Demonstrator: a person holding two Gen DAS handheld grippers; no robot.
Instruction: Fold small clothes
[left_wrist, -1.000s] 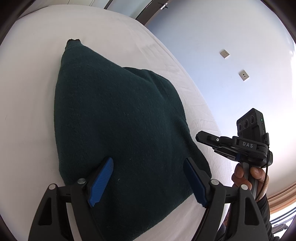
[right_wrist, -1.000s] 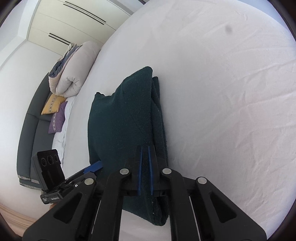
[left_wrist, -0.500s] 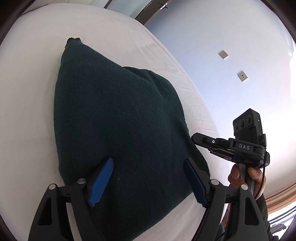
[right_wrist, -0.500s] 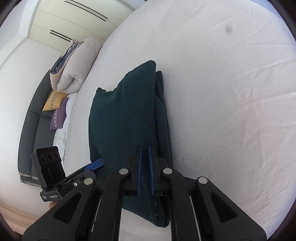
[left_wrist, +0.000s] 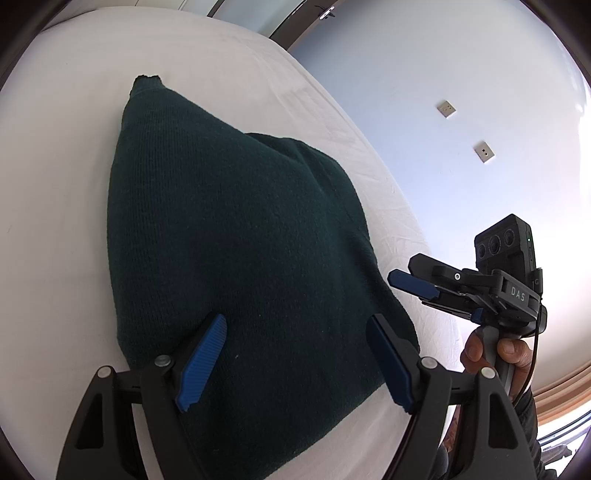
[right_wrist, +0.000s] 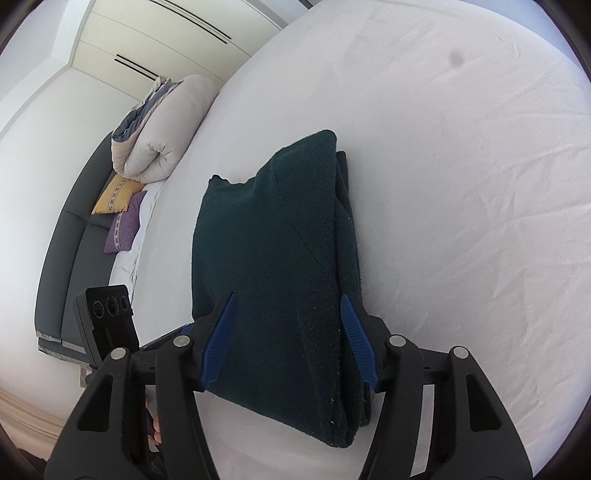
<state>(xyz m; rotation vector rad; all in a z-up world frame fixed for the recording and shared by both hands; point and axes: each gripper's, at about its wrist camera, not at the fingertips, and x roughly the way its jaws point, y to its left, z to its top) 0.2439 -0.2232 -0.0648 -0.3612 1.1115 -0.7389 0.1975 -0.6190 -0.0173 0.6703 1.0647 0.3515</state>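
Hand-held grippers (left_wrist: 295, 363) (right_wrist: 291, 341) spread wide over folded dark-green knit (left_wrist: 229, 258)

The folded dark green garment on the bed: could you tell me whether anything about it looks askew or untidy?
Slightly. The dark green garment lies folded on the white bed, but lower layers stick out along its right edge, and a small ragged tab pokes from its far corner.
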